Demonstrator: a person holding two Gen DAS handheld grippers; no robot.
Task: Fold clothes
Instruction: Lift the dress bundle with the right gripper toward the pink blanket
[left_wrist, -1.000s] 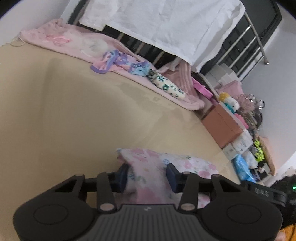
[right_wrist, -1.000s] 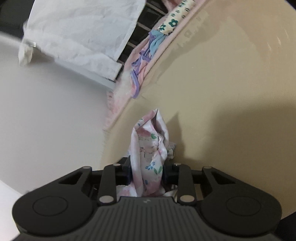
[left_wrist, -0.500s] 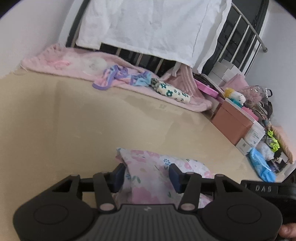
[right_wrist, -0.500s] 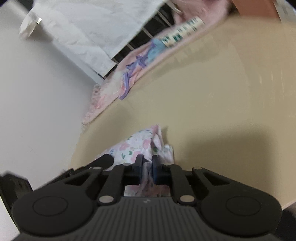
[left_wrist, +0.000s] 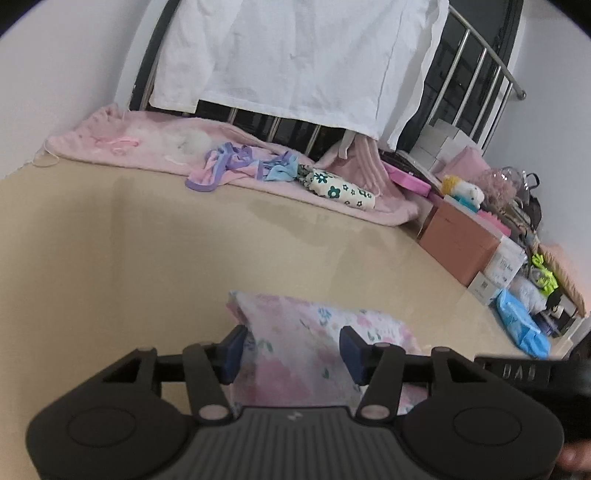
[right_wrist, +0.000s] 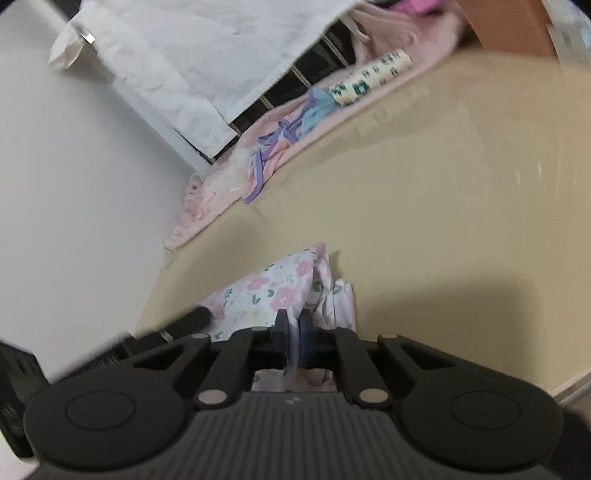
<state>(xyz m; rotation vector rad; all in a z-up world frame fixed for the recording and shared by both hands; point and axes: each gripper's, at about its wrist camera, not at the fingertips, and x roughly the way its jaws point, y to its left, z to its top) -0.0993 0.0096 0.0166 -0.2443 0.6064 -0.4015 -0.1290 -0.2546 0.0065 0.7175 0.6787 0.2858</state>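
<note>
A pink floral garment (left_wrist: 299, 339) lies bunched on the beige tabletop (left_wrist: 110, 258). My left gripper (left_wrist: 291, 349) straddles the cloth's near end; its jaws are opening and the blue pads (left_wrist: 232, 350) stand apart on either side without pressing it. In the right wrist view the same garment (right_wrist: 273, 288) sits just ahead, and my right gripper (right_wrist: 294, 332) is shut on a thin fold of it. My right gripper's black body (left_wrist: 517, 369) shows at the left wrist view's right edge. A fingertip of the person (left_wrist: 576, 458) is at the bottom right corner.
A pink blanket (left_wrist: 147, 147) with several small clothes (left_wrist: 229, 166) and a green-flowered roll (left_wrist: 340, 188) lies along the table's far edge. Behind it a white sheet (left_wrist: 295, 59) hangs over a metal rail. Boxes (left_wrist: 458, 236) and clutter stand off the right side.
The right jaws closed onto a fold of the floral garment, and the cloth sank from an upright bunch to lie flatter. The left jaws widened a little and the view rolled level.
</note>
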